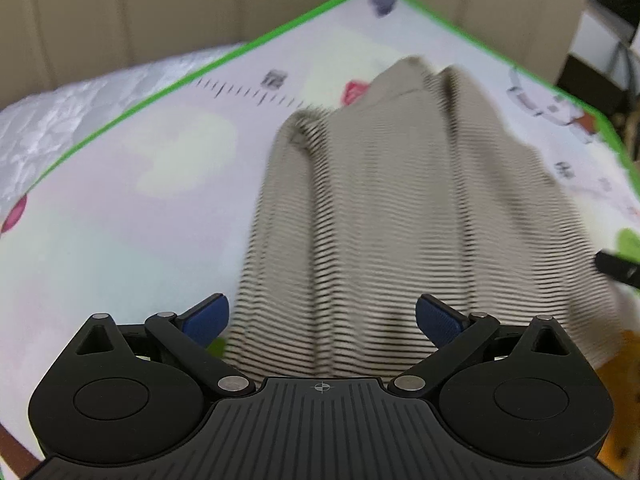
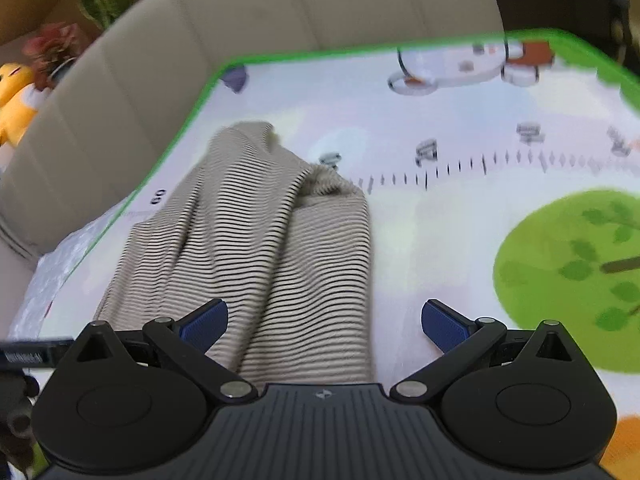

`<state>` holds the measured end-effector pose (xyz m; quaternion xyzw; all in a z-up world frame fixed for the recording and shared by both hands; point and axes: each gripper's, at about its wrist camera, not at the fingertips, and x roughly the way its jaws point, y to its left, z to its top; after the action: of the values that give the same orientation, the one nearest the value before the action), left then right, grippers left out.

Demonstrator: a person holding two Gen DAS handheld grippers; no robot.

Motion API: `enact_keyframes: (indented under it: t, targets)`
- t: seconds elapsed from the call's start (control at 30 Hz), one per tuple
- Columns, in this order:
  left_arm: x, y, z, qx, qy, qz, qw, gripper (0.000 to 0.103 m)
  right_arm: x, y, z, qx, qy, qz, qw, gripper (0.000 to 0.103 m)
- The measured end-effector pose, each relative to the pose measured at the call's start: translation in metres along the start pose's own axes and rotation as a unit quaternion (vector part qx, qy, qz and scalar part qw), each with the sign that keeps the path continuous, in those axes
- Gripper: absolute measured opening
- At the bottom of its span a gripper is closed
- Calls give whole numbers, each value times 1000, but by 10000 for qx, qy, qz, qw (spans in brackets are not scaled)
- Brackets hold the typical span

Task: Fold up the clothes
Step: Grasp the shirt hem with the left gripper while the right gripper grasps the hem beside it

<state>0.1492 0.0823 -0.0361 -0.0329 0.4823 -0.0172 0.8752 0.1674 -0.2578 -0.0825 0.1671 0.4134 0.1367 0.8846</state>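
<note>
A beige garment with thin dark stripes (image 1: 400, 208) lies rumpled on the cartoon play mat (image 1: 120, 208), stretching away from me. My left gripper (image 1: 322, 316) is open, its blue pads (image 1: 206, 320) apart over the garment's near edge, holding nothing. In the right wrist view the same garment (image 2: 256, 248) lies on the mat (image 2: 460, 128). My right gripper (image 2: 324, 320) is open and empty, over the garment's near right edge. Part of the other gripper shows at the right edge of the left wrist view (image 1: 618, 268) and at the left edge of the right wrist view (image 2: 32, 354).
The mat has a green border (image 1: 248, 46) and lies on a white quilted cover (image 1: 60, 120). A beige padded wall (image 2: 240, 20) stands behind it. A yellow soft toy (image 2: 14, 100) and plants sit beyond the wall at the far left.
</note>
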Motion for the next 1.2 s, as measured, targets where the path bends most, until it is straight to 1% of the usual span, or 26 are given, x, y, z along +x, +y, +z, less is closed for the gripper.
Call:
enact_keyframes:
  t: [0.07,0.13,0.17,0.2,0.27,0.37,0.43,0.47,0.5,0.53,0.57,0.6,0.63,0.67,0.7,0.77,0.83,0.9,0.97,1.07,1.13,1.17,1.2]
  targets:
    - [12,5,-3,-97,103,215,9997,101,13,-10,0,266,222,118,9993,103]
    - [18,6,-2,-142,122,275,9994,102,15,-9,2,212,291,111,9993,103]
    - [19,5,-1,-120,121,276,9995,102,18,-3,3,54,394,13,9992,103]
    - [20,3,0,-59,124,288,9995,103,22,6,3,-260,518,-138,9982,103]
    - [24,1,1,-17,158,281,9995,103,30,23,1,-881,732,-427,9925,103]
    - [27,3,1,-91,195,236,9995,103,34,49,-15,-1704,637,-668,9810,102]
    - [25,4,0,-91,152,214,9996,103,32,57,-24,-1946,512,-709,9770,97]
    - [23,3,-3,-61,123,214,9997,101,28,57,-24,-1922,501,-667,9778,89]
    - [21,1,-5,-13,111,211,9997,96,24,58,-23,-1913,520,-609,9783,83]
    - [17,-2,-6,46,149,159,9998,92,20,58,-23,-1905,540,-551,9787,65]
    - [13,-5,-8,106,187,106,9997,82,16,58,-23,-1901,577,-494,9788,45]
    - [10,-8,-9,167,234,53,9996,69,11,58,-24,-1914,682,-441,9781,35]
    - [6,-11,-11,240,328,-6,9992,64,6,58,-24,-1928,786,-387,9773,22]
    - [2,-14,-14,313,423,-65,9986,57,1,58,-26,-1952,888,-346,9761,16]
    - [-2,-17,-16,396,521,-119,9978,55,-5,57,-32,-2018,983,-349,9739,15]
    - [-10,-24,-25,691,750,-185,9946,54,-16,57,-43,-2147,1166,-353,9690,15]
    - [-19,-27,-35,887,979,-310,9908,54,-30,57,-57,-2267,1317,-346,9644,15]
    - [-27,-24,-44,930,1217,-476,9870,54,-46,55,-72,-2296,1508,-283,9611,15]
    - [-34,-19,-51,925,1374,-613,9843,54,-60,53,-84,-2297,1664,-227,9587,15]
    - [-43,-12,-57,885,1524,-696,9819,54,-77,54,-97,-2409,1791,-179,9537,15]
    - [-50,-10,-59,852,1558,-764,9811,53,-84,53,-98,-2447,1799,-163,9526,15]
    - [-57,-10,-58,855,1464,-812,9822,51,-90,52,-97,-2485,1754,-147,9525,15]
    - [-65,-11,-57,864,1286,-878,9840,51,-98,52,-96,-2551,1666,-149,9523,15]
